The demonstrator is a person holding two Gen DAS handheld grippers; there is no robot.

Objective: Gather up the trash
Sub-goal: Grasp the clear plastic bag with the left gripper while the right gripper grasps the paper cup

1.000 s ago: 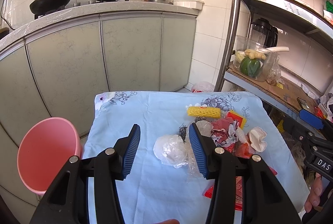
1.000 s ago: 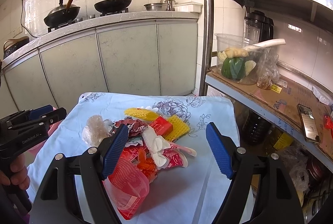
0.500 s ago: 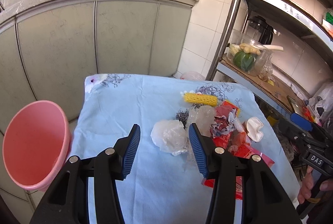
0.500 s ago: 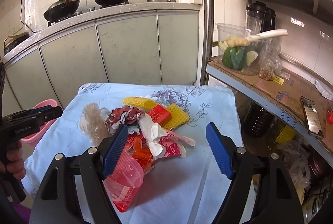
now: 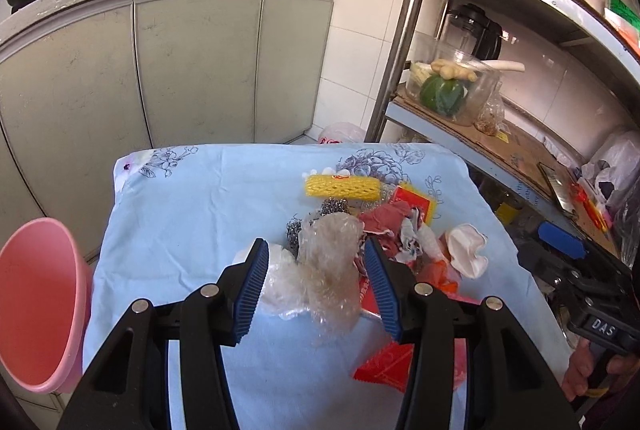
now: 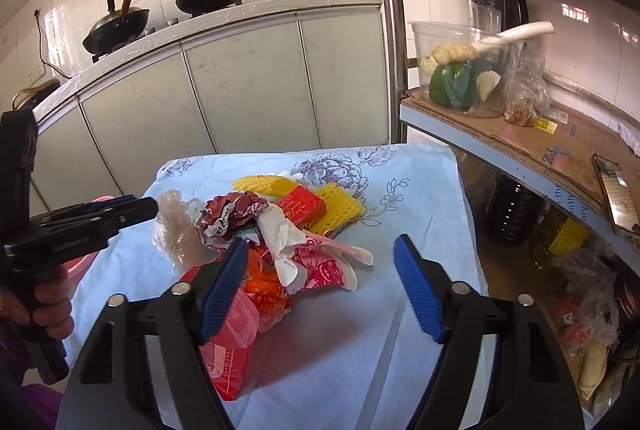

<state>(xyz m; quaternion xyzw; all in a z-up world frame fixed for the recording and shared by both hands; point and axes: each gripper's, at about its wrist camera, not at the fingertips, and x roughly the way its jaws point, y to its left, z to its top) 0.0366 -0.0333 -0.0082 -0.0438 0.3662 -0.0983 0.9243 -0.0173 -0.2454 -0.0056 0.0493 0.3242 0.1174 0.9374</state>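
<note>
Left tongs [image 5: 316,280] straddle crinkly clear plastic wrap [image 5: 330,262], unclamped.

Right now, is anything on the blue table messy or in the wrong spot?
Yes. A heap of trash lies on the blue tablecloth: crumpled plastic, a yellow foam net, red wrappers. None of it is in the pink bin left of the table. The left gripper is open around the plastic.

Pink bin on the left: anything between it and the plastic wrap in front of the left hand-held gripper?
Nothing visible. The left hand-held gripper is open around the plastic wrap; only bare blue tablecloth lies between it and the pink bin, which stands beside the table's left edge.
</note>
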